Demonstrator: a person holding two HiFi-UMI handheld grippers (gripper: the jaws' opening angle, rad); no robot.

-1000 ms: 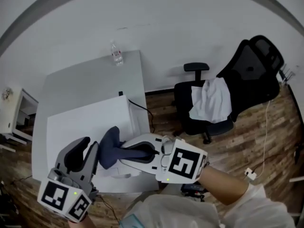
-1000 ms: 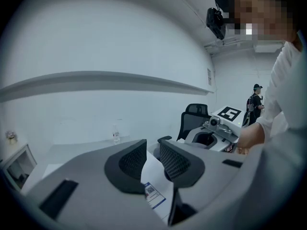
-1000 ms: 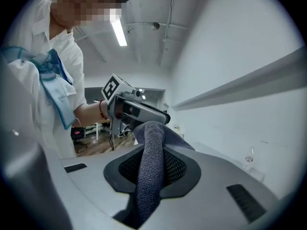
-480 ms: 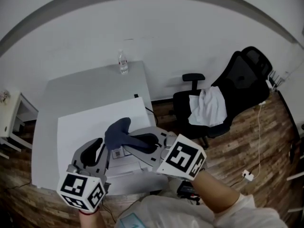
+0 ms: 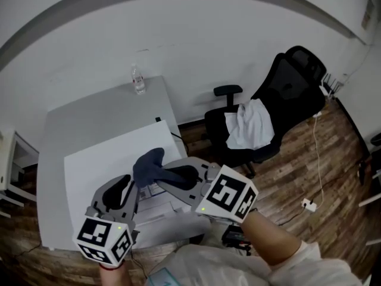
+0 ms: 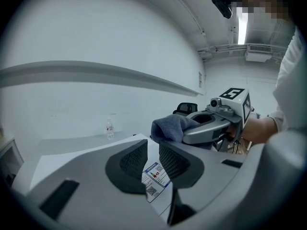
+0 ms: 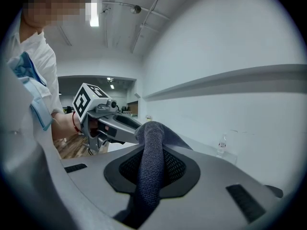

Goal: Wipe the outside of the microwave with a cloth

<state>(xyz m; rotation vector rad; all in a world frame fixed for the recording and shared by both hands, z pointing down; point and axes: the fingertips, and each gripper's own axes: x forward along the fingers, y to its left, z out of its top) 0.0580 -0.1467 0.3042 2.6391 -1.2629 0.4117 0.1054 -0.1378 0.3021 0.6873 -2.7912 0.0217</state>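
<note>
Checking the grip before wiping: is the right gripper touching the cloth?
Touching. The right gripper view shows the right gripper pinching the cloth between its jaws.

We get soft, even indoor light with no hard shadows. The wall (image 5: 178, 52) beyond the right gripper (image 5: 159, 177) reads bright and the floor (image 5: 309, 159) to its right is dimmer. A ceiling tube (image 6: 242, 25) above it glares. There's heavy fisheye bending with black corners in both gripper views, and the nearest jaw bodies look soft.
</note>
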